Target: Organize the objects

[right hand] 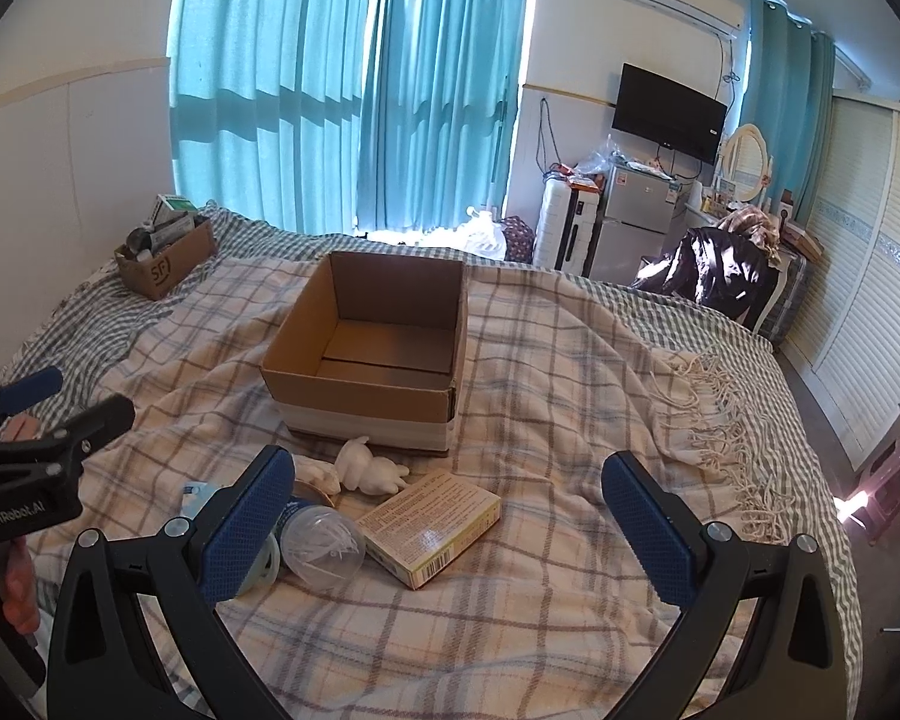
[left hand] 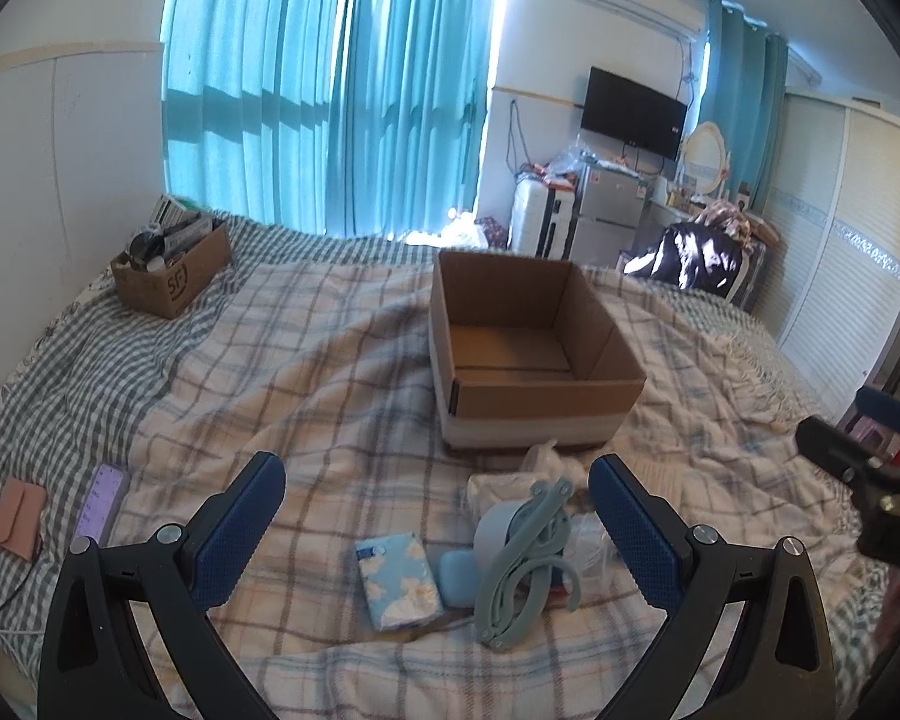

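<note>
Two grippers spread wide, cardboard box [left hand: 534,348] beyond clutter

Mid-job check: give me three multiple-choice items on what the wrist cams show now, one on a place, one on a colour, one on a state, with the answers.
1. Where is the printed carton relative to the open cardboard box?
A. Inside it
B. On the blanket in front of it, nearer the camera
C. Behind it, by the curtains

2. What colour are the pads on the gripper fingers?
A. Blue
B. Red
C. Yellow

3. What is the state of the left gripper and the right gripper?
A. Both shut on objects
B. Left shut, right open
C. Both open, holding nothing

Answers: 1 B, the carton lies flat on the plaid blanket on the near side of the box. 2 A, the textured pads are dark blue in both views. 3 C, each pair of fingers stands wide apart with nothing between them.
</note>
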Tool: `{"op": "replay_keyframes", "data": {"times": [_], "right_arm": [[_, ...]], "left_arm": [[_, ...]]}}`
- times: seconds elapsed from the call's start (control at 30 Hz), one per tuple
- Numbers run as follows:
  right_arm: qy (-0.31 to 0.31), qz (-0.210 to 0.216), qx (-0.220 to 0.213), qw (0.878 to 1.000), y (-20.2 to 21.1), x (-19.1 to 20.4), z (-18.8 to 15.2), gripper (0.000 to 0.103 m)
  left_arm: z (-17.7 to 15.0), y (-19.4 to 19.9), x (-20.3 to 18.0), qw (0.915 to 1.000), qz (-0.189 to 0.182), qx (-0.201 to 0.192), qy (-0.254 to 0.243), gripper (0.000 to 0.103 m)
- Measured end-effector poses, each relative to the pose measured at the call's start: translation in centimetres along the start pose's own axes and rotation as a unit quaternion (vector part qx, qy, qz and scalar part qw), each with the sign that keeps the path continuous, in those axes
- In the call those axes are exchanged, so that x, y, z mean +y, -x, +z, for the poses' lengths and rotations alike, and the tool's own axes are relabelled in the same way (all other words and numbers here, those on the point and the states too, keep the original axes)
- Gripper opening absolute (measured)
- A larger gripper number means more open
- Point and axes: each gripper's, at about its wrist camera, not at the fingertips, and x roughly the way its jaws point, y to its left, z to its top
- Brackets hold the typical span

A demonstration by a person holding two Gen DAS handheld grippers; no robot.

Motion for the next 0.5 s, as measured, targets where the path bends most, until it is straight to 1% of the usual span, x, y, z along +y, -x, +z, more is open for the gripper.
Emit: {"op": "replay_keyframes", "data": {"times": [0.17, 0.3, 0.43, 0.5], "right_arm": [[0.000, -0.003, 0.015, 1.000, -0.9, -0.2, -0.6, 0.103], [-0.001, -0.008, 0.033, 0.999, -2.3, -0.4, -1.3, 0.103], [-0.001, -0.007, 0.058, 0.998, -4.0, -0.5, -2.2, 0.103], [0.002, -0.008, 0.068, 0.998, -4.8, -0.3, -2.7, 0.103]], "left_arm": [[-2.3, -2.8, 0.6, 0.9989, 0.010, 0.046, -0.001, 0.101], [-4.2, -6.0, 1.0, 0.9956, 0.024, 0.090, -0.010, 0.093], [-5.8, -9.2, 2.0, 0.9906, 0.034, 0.132, -0.001, 0.083], [-6.7, -11.0, 2.2, 0.9866, 0.045, 0.157, -0.006, 0.077]]}}
